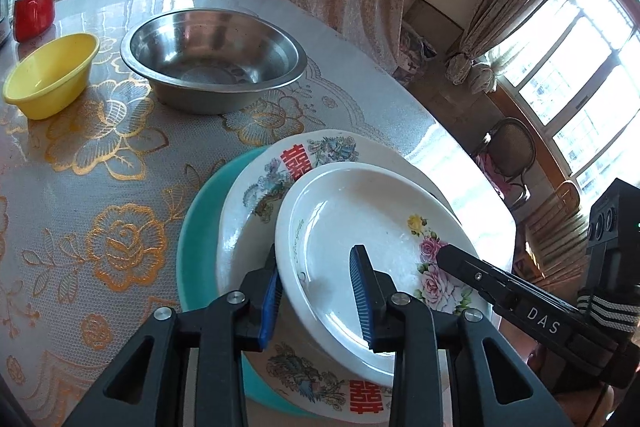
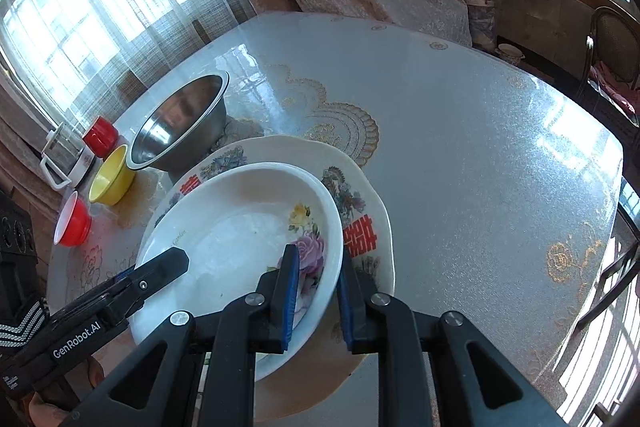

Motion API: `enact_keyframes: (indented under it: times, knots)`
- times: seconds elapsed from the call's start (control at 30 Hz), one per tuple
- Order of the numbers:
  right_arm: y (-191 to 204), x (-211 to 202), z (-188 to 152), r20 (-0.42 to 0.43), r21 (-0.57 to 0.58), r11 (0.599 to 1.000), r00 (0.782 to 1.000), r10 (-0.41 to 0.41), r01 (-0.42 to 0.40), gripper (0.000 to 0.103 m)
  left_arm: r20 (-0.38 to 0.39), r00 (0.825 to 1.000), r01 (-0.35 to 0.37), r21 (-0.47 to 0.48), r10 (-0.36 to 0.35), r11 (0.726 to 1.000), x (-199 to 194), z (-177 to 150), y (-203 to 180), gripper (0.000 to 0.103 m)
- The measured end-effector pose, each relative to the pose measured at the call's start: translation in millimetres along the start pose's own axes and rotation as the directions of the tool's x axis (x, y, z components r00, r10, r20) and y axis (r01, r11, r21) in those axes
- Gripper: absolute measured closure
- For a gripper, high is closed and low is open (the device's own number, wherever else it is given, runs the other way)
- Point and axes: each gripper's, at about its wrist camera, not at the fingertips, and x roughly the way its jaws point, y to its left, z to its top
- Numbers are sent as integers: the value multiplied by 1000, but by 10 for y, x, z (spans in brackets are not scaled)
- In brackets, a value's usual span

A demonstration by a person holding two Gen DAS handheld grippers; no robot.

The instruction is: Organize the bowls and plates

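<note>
Left-wrist view shows three plates stacked at lower centre, both claws, left claw [image 1: 316,291] and right claw [image 2: 318,297], straddling the white floral plate [image 1: 360,219] rim with pads apart, while steel bowl [image 1: 212,59] and yellow bowl [image 1: 48,75] at upper left remain unstacked.

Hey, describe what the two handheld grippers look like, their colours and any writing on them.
Both are black plastic with silver rivets and ribbed blue pads. The left gripper reads "GenRobot.AI" on its side in the right wrist view; the right gripper shows the letters "DAS". A black strap with white stripes sits behind each.
</note>
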Motion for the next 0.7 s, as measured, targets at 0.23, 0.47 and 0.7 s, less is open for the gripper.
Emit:
enact_keyframes:
  times: [0.23, 0.47, 0.7]
  knots:
    - [-27, 49, 145, -76, 46, 999, 997, 7, -3, 81, -69, 998, -13, 15, 14, 1000, 17, 30, -77, 66]
    - [73, 62, 190, -81, -5, 999, 995, -54, 54, 78, -86, 996, -6, 3, 6, 1000, -20, -6, -83, 64]
    - [121, 70, 179, -72, -53, 995, 994, -83, 79, 78, -87, 996, 19, -39, -22, 999, -82, -26, -47, 62]
